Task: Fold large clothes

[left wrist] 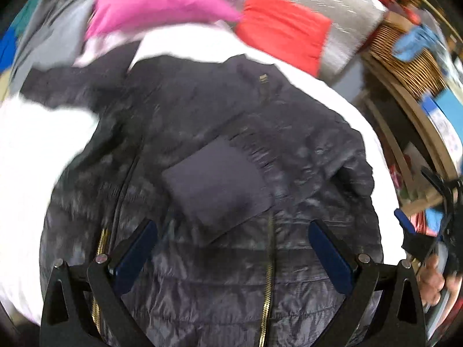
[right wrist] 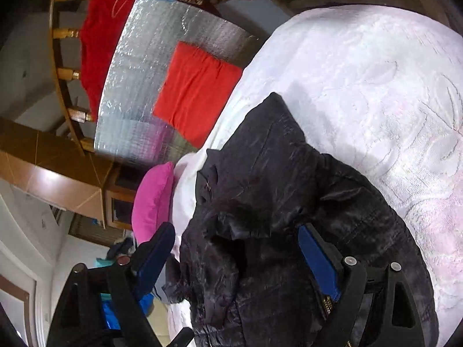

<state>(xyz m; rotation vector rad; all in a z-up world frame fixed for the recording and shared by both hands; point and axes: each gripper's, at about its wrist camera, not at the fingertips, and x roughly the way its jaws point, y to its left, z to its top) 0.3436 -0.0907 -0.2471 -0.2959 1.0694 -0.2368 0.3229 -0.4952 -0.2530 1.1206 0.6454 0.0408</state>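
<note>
From the left wrist camera, we see our left gripper point(left wrist: 231, 248) with its jaws spread apart and nothing between them, hanging above the dark quilted jacket point(left wrist: 202, 156) that lies flat on the white bedspread point(left wrist: 37, 156). The jacket runs lengthwise straight ahead of us, hem nearest, collar farthest, with one sleeve point(left wrist: 222, 182) already folded across the chest and the other sleeve point(left wrist: 63, 86) stretched out ahead to our left. From the right wrist camera, our right gripper point(right wrist: 234, 254) also stands open and empty, with the jacket's bunched collar end directly ahead of it and below. We judge the left hand nearer the unfolded sleeve, so it should take it.
</note>
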